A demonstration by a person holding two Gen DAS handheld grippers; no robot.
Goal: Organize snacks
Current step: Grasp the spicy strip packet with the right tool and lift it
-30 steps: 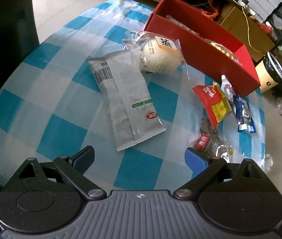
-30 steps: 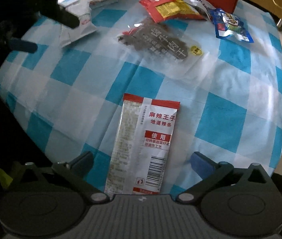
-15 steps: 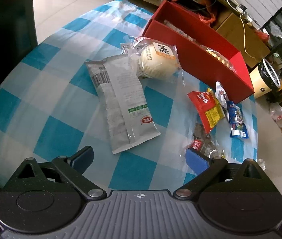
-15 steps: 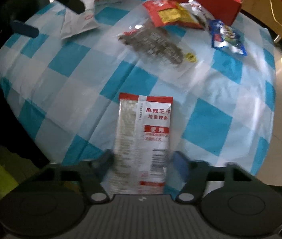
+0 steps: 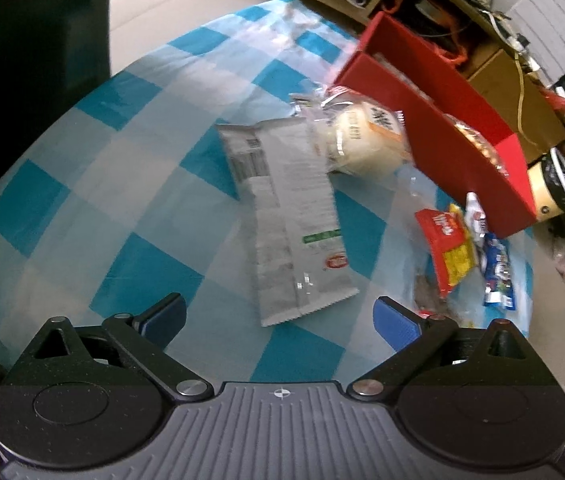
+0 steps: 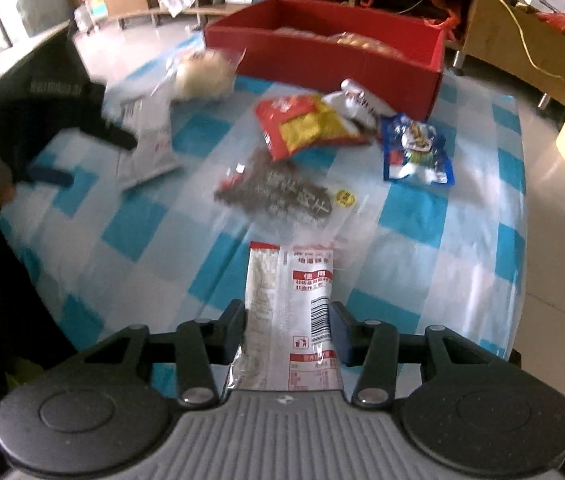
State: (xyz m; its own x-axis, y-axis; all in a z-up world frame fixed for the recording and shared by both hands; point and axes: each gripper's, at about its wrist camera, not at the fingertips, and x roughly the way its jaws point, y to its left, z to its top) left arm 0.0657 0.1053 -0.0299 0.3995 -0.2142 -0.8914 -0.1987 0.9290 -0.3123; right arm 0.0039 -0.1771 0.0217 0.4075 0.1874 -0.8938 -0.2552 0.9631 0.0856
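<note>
Right wrist view, right tool (image 6: 288,334) closing on red-and-white snack packet (image 6: 288,312), barcode showing

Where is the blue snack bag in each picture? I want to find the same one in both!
Left wrist view: the blue snack bag lies far right, below the red box's corner.
Right wrist view: the same bag lies upper right, just in front of the red box.
Shared landmark: the red and yellow packet beside it.
</note>
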